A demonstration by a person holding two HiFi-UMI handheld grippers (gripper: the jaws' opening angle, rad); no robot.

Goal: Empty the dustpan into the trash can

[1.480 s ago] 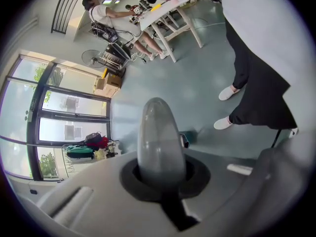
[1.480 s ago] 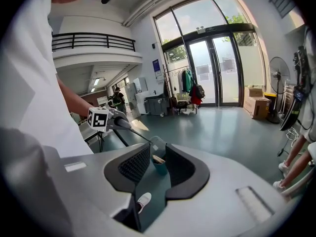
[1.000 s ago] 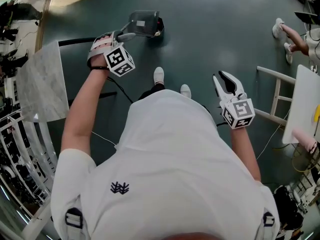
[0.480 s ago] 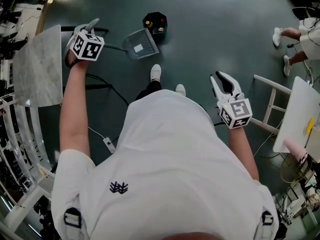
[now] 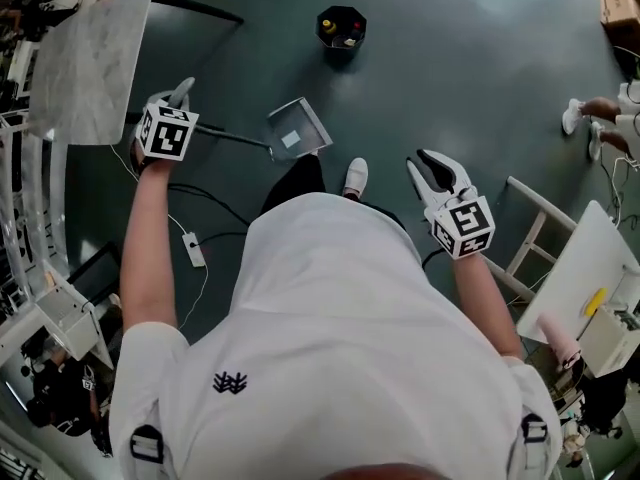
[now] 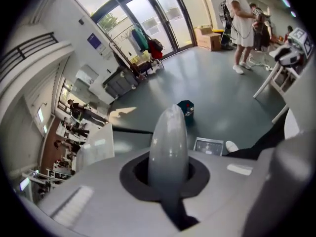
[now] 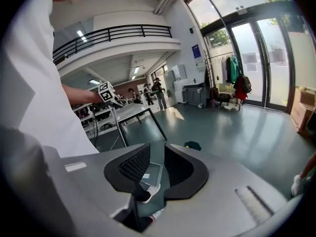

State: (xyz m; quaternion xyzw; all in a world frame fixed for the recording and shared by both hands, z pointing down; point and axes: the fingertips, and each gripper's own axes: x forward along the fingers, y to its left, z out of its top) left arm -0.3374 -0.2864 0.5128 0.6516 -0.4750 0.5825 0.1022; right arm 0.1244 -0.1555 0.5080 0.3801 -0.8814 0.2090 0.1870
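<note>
**A:** Head view first: where is the grey translucent plastic dustpan (image 5: pixel 298 128)?

**B:** Out at the far end of its thin rod (image 5: pixel 235 136), to the right of the left tool (image 5: pixel 183 106) and near the person's white shoe (image 5: pixel 354 176). The small black octagonal trash can (image 5: pixel 341 26) stands farther out on the dark green floor (image 5: pixel 470 58), well apart from the pan.

**A:** And the left tool's grip?

**B:** Its jaws are closed round the dustpan's rounded grey handle (image 6: pixel 168 142), which rises between them in the left gripper view. Pan and can show beyond its tip.

**A:** The right tool (image 5: pixel 432 168)?

**B:** Jaws a little apart, nothing held. The right gripper view shows the pan through the gap. Whether the pan touches the floor, I cannot tell.
</note>
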